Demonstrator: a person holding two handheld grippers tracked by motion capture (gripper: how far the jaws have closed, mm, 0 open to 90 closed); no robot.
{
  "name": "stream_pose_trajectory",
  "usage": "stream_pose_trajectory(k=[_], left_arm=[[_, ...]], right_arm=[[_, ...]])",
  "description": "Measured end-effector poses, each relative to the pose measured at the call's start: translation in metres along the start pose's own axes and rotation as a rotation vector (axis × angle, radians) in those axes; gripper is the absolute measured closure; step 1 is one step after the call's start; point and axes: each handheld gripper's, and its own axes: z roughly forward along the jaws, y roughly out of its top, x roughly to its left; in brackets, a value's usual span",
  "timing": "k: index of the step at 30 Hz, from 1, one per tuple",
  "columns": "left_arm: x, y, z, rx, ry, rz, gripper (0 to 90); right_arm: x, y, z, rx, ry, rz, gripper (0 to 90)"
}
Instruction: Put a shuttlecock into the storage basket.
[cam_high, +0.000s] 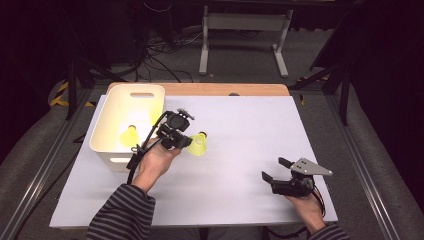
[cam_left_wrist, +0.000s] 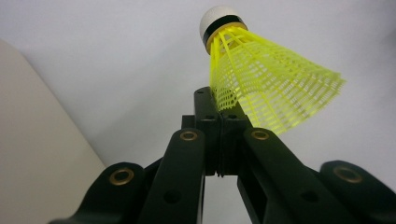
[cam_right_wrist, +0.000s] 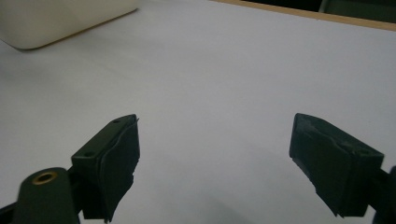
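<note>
A yellow plastic shuttlecock (cam_high: 198, 145) with a white cork tip is right of the white bin (cam_high: 102, 131), near the table's middle. My left gripper (cam_high: 186, 142) is shut on the edge of its mesh skirt; in the left gripper view the jaws meet at the skirt (cam_left_wrist: 261, 84) and the cork (cam_left_wrist: 215, 21) points away. I cannot tell whether it touches the table. A second yellow shuttlecock (cam_high: 129, 136) lies inside the bin. My right gripper (cam_high: 276, 169) rests near the front right of the table, jaws wide apart (cam_right_wrist: 215, 158) with nothing between them.
The white sheet (cam_high: 240, 135) covers the table, with a wooden edge (cam_high: 225, 89) at the back. The bin's wall (cam_left_wrist: 37, 158) stands close to the left gripper, and its corner (cam_right_wrist: 56, 21) lies far from the right one. Frames and cables stand on the floor beyond.
</note>
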Motion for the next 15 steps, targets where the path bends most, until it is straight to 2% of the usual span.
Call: stream_pose_trajectory(k=[4,8,15], left_arm=[[0.002,0.001,-0.004,-0.001,0.008,0.010,89.7],[0.004,0.001,-0.009,-0.004,0.007,-0.004,89.7],[0.007,0.001,-0.012,-0.003,0.006,-0.006,89.7]], right_arm=[[0.001,0.000,-0.002,-0.004,-0.004,0.003,16.8],[0.000,-0.001,-0.002,-0.008,-0.003,0.007,16.8],[0.000,0.000,-0.003,-0.011,-0.003,0.013,16.8]])
